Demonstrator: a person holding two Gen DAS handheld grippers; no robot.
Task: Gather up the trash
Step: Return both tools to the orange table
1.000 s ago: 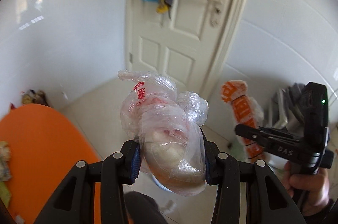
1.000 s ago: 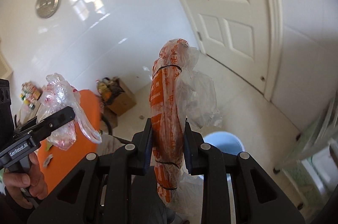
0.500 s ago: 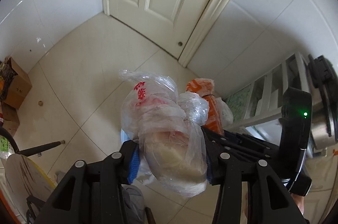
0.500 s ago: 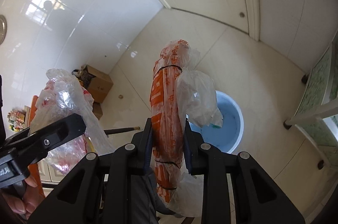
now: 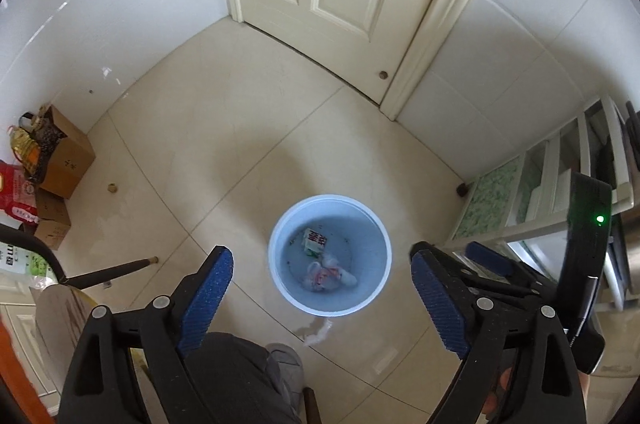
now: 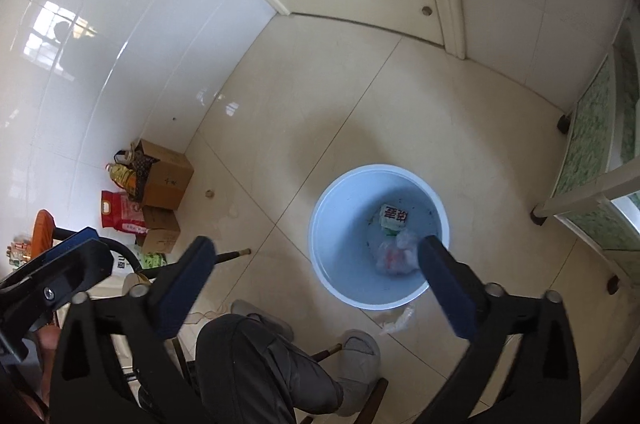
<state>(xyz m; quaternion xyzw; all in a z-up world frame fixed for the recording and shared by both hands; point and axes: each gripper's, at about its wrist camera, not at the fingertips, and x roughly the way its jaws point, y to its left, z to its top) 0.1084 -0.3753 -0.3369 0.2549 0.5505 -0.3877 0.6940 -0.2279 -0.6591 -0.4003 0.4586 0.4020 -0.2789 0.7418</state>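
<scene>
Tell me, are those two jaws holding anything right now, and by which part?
Nothing is held. Both the left gripper and right gripper are open above the blue bin.

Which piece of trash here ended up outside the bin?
The crumpled clear plastic scrap on the floor tiles, just beside the blue bin; the carton and bagged trash lie inside.

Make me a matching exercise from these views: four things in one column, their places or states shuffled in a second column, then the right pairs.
Things:
1. left gripper
2. clear plastic bag
3. scrap of plastic
4. cardboard box

Places or states:
A. against the white wall, on the floor
B. open and holding nothing
C. on the floor just outside the blue bin
D. at the bottom of the bin

Pairs: 1-B, 2-D, 3-C, 4-A
</scene>
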